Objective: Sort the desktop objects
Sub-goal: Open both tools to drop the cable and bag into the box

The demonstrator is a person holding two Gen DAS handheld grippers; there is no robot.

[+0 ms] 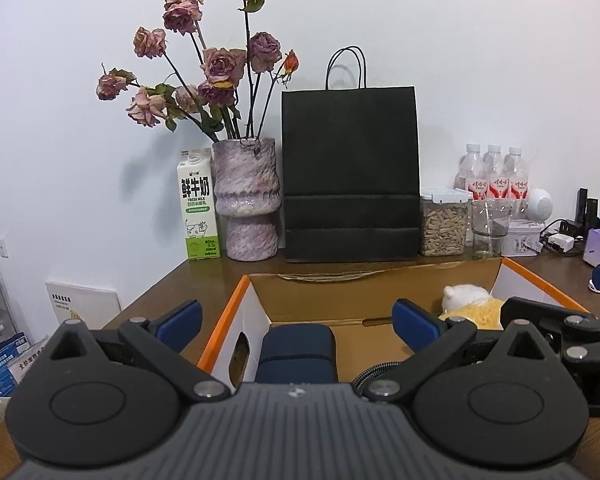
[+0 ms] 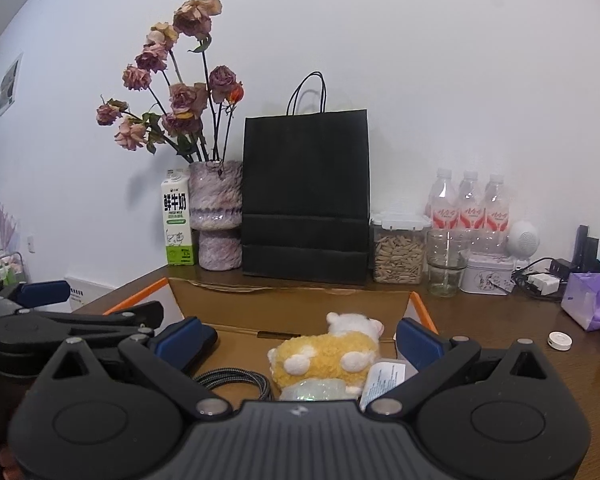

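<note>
A: Low in the middle of your left view, your left claw (image 1: 296, 318) stands spread wide with nothing between its blue pads. It hangs over the near left part of the cardboard box (image 1: 256, 312), and a dark blue case (image 1: 296, 350) lies in the box just below the gap.

B: And your right claw (image 2: 296, 338)?

A: It is spread wide too, gripping nothing. In your right view it sits low in the middle, over the same box (image 2: 292, 304). Between its pads you look down on a yellow and white plush toy (image 2: 328, 354) lying in the box. Lower left of the toy lies a coiled braided cable (image 2: 236, 380), and just under the toy a clear packet (image 2: 320, 390) and a white label (image 2: 382, 380), though you cannot tell what the packet holds.

B: Where is the toy in your left view?

A: At centre right, in the far right part of the box (image 1: 472, 304), partly hidden behind your right claw (image 1: 572, 344), which comes in from the right edge.

B: What stands behind the box?

A: Along the back of the bench (image 2: 496, 328), from left to right in your right view: a milk carton (image 2: 177, 224), a vase of dried roses (image 2: 216, 216), a black paper bag (image 2: 306, 196), a jar of seeds (image 2: 398, 248), a glass (image 2: 446, 262) and three water bottles (image 2: 470, 204). A small white disc (image 2: 560, 340) lies on the bench at the right, well apart from the box.
</note>
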